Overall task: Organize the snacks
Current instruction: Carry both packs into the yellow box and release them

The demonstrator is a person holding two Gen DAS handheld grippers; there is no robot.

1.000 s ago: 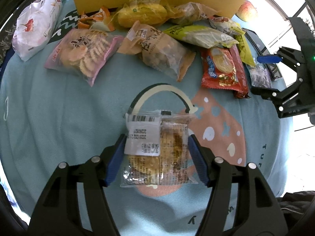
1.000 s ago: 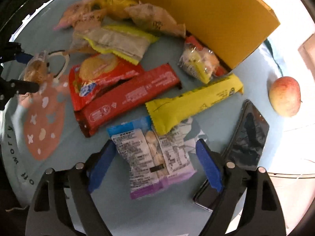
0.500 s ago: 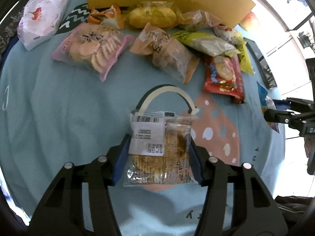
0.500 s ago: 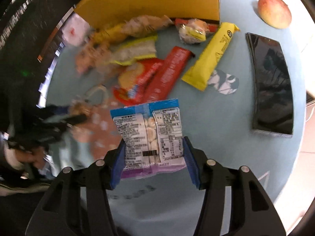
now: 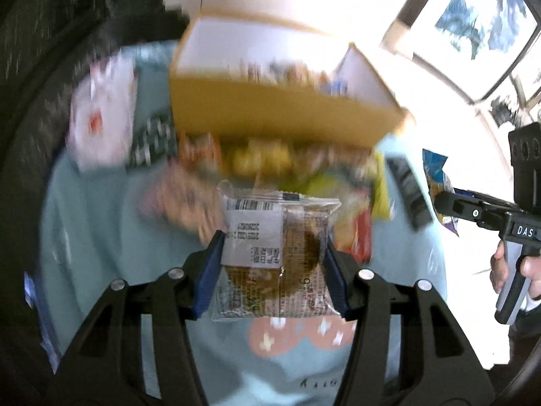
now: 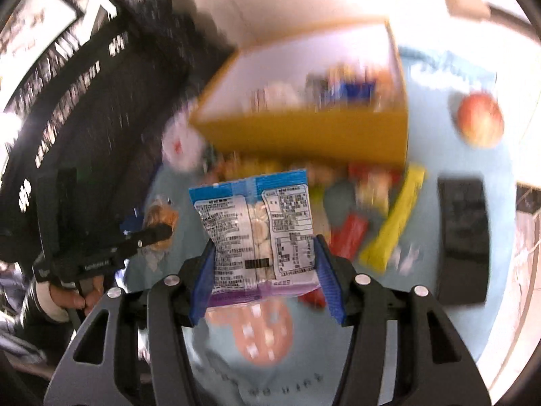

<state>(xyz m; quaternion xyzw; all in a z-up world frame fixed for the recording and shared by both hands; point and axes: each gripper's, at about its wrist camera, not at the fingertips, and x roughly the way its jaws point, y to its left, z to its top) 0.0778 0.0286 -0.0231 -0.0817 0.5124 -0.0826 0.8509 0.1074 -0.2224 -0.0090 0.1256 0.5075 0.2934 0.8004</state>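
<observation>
One light blue tablecloth (image 6: 449, 304), filling the lower view. One yellow box (image 6: 304, 132), open at the top, at the far middle, blurred packets inside. A blurred heap of snack packets (image 5: 287, 162) along its near wall, count unclear. One dark phone (image 6: 463, 237) at the right, one apple (image 6: 480, 123) at the far right. Left gripper (image 5: 274, 264) raised above the cloth, clamped on one clear cookie packet (image 5: 275, 257), level, aimed at the box. Right gripper (image 6: 265, 274) likewise raised, clamped on one blue packet (image 6: 258, 233), well right of the other. Bare cloth near both tools; box rim just beyond the heap.
</observation>
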